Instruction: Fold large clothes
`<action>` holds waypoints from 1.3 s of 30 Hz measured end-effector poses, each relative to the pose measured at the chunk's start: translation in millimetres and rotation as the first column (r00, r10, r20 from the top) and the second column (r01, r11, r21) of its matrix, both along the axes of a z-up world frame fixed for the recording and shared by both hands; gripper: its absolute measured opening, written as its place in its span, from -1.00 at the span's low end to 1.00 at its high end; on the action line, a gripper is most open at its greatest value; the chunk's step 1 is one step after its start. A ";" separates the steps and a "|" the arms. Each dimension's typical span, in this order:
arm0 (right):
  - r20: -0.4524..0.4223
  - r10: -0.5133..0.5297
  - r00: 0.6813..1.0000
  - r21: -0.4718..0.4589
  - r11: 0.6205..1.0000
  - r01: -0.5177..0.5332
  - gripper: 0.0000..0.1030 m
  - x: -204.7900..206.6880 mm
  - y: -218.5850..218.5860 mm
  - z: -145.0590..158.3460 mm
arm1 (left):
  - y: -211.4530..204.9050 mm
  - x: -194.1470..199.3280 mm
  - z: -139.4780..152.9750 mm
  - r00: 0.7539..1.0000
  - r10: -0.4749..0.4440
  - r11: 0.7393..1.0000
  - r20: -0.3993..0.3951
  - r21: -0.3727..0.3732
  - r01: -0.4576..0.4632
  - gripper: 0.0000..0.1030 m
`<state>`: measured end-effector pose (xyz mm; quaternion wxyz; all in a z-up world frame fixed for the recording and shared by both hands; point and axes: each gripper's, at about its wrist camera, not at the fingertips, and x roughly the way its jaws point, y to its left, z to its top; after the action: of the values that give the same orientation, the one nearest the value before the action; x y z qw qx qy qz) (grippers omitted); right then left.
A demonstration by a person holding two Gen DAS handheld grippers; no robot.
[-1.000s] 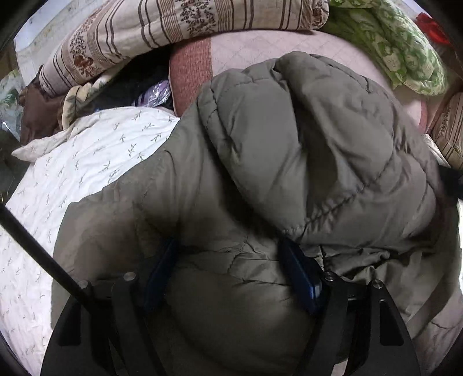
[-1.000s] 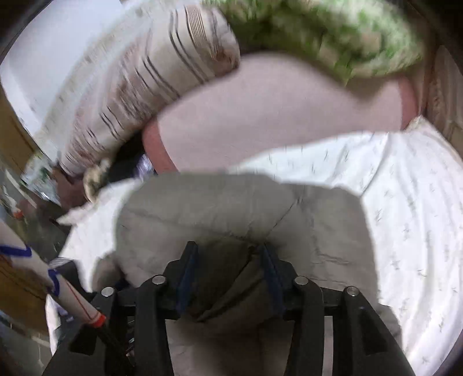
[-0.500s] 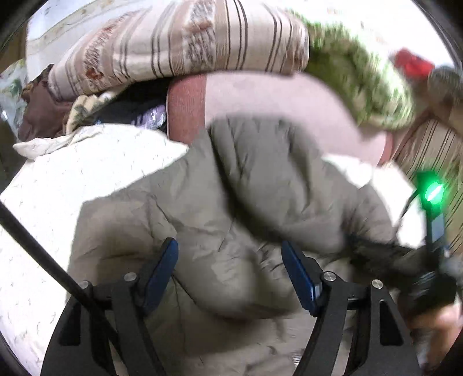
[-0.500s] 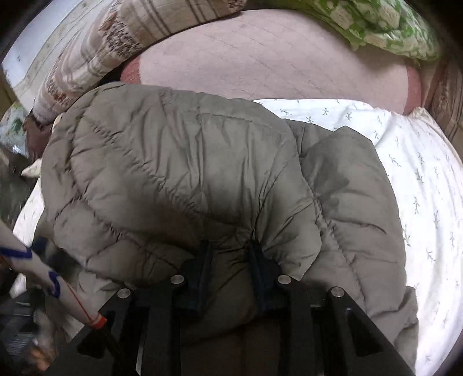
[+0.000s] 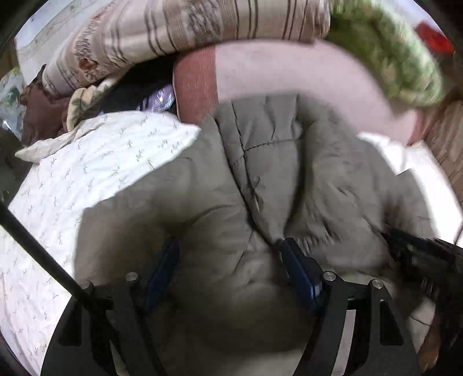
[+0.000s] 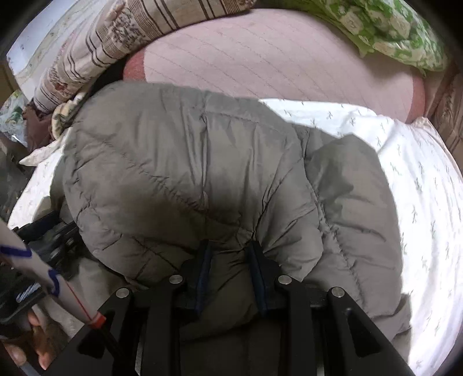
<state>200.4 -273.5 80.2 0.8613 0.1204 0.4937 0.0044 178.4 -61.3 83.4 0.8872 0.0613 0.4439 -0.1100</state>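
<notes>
A grey-green padded jacket (image 6: 185,173) lies bunched on a bed covered by a white sheet (image 6: 416,179) printed with small sprigs, and it takes up most of the middle of the bed in both wrist views. The right gripper (image 6: 230,254) has its jaws drawn close together on a gathered fold of the jacket near the bed's near edge, with fabric pinched between the blue pads and puckering outward from them. The left gripper (image 5: 228,257) stands with its jaws spread wide, a soft bulge of the jacket (image 5: 260,179) sitting between the two blue pads (image 5: 298,269); the cloth touches the pads, but the jaws are not pressed shut on it. In the left wrist view, which is blurred, the right gripper's dark body shows at the right edge of the jacket. In the right wrist view a thick quilted part lies folded over the left half of the jacket, and a flatter part stretches toward the right side of the bed. Along the far edge of the bed a pink quilted cushion (image 6: 275,55) lies behind the jacket, with a striped pillow (image 6: 115,37) at the far left corner and a green patterned blanket (image 6: 390,26) at the far right corner.
</notes>
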 end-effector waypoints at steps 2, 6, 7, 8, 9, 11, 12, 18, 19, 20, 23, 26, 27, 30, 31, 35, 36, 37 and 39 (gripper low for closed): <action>0.046 -0.033 0.998 0.122 0.992 0.027 -0.07 -14.7 -23.1 19.2 | 27.0 -11.5 17.7 1.000 0.015 0.999 0.023 -0.038 -0.014 0.42; 0.117 -0.172 0.978 0.237 0.961 0.140 0.61 -57.7 -87.5 41.8 | 98.9 -25.5 32.1 0.998 0.066 0.996 0.010 -0.069 -0.065 0.56; 0.112 -0.182 0.977 0.229 0.961 0.153 0.62 -62.7 -99.3 40.5 | 110.4 -25.2 31.1 0.997 0.075 0.995 -0.002 -0.065 -0.075 0.56; 0.100 -0.192 0.976 0.211 0.963 0.168 0.64 -66.4 -109.9 37.1 | 128.8 -21.5 23.8 0.995 0.098 0.993 -0.027 -0.059 -0.099 0.56; 0.080 -0.209 0.975 0.188 0.963 0.191 0.64 -69.5 -122.1 31.0 | 142.3 -17.9 18.0 0.992 0.121 0.990 -0.048 -0.061 -0.124 0.56; 0.025 -0.243 0.970 0.180 0.955 0.235 0.64 -71.1 -145.9 12.4 | 178.5 -9.1 -1.9 0.979 0.169 0.975 -0.116 -0.127 -0.184 0.56; -0.005 -0.261 0.965 0.199 0.946 0.257 0.64 -70.9 -156.4 1.0 | 191.4 -4.8 -10.4 0.972 0.181 0.966 -0.149 -0.161 -0.204 0.56; -0.107 -0.225 0.969 0.540 0.805 0.246 0.64 -57.6 -175.8 -67.2 | 229.0 18.1 -60.7 0.947 0.089 0.860 -0.309 -0.456 -0.229 0.56; -0.109 -0.207 0.972 0.569 0.789 0.232 0.63 -52.7 -166.0 -74.6 | 219.1 17.8 -61.9 0.950 0.063 0.858 -0.306 -0.469 -0.208 0.56; -0.107 -0.197 0.975 0.569 0.792 0.222 0.56 -47.1 -157.9 -77.8 | 208.8 18.6 -61.7 0.954 0.031 0.861 -0.299 -0.476 -0.177 0.56; -0.115 -0.181 0.977 0.561 0.799 0.214 -0.12 -37.5 -147.6 -78.0 | 161.6 16.5 -52.5 0.964 -0.054 0.894 -0.259 -0.443 -0.069 0.56; -0.077 -0.202 0.976 0.591 0.779 0.208 -0.49 -41.9 -163.5 -67.4 | 134.3 22.2 -43.2 0.972 -0.061 0.905 -0.228 -0.422 -0.042 0.56; -0.067 -0.216 0.974 0.596 0.774 0.213 -0.51 -44.3 -169.6 -65.3 | 129.9 25.0 -41.8 0.973 -0.060 0.904 -0.224 -0.426 -0.042 0.56; -0.052 -0.266 0.963 0.568 0.785 0.248 -0.52 -44.0 -187.9 -59.5 | 107.5 45.8 -41.8 0.973 -0.075 0.904 -0.218 -0.427 -0.026 0.46; -0.056 -0.283 0.957 0.548 0.793 0.266 -0.52 -42.5 -192.7 -59.9 | 99.6 54.0 -43.3 0.973 -0.072 0.911 -0.217 -0.412 -0.025 0.46; -0.080 -0.330 0.941 0.440 0.835 0.330 -0.26 -38.2 -193.7 -60.8 | 83.6 64.5 -43.4 0.976 -0.019 0.939 -0.218 -0.339 -0.058 0.46; -0.076 -0.341 0.937 0.417 0.843 0.341 -0.11 -39.1 -193.4 -57.9 | 87.4 62.1 -41.5 0.976 -0.017 0.938 -0.215 -0.342 -0.059 0.46; -0.063 -0.349 0.935 0.393 0.853 0.344 -0.08 -41.8 -191.2 -51.9 | 90.9 57.3 -38.0 0.978 -0.016 0.940 -0.206 -0.337 -0.055 0.46; -0.041 -0.362 0.931 0.346 0.869 0.353 -0.02 -53.5 -193.2 -38.3 | 97.1 39.9 -24.8 0.986 -0.006 0.964 -0.169 -0.262 -0.039 0.46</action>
<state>146.9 -466.7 41.9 0.8185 0.3595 0.4432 -0.0664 218.4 35.8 58.6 0.8475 -0.0709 0.4992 -0.1658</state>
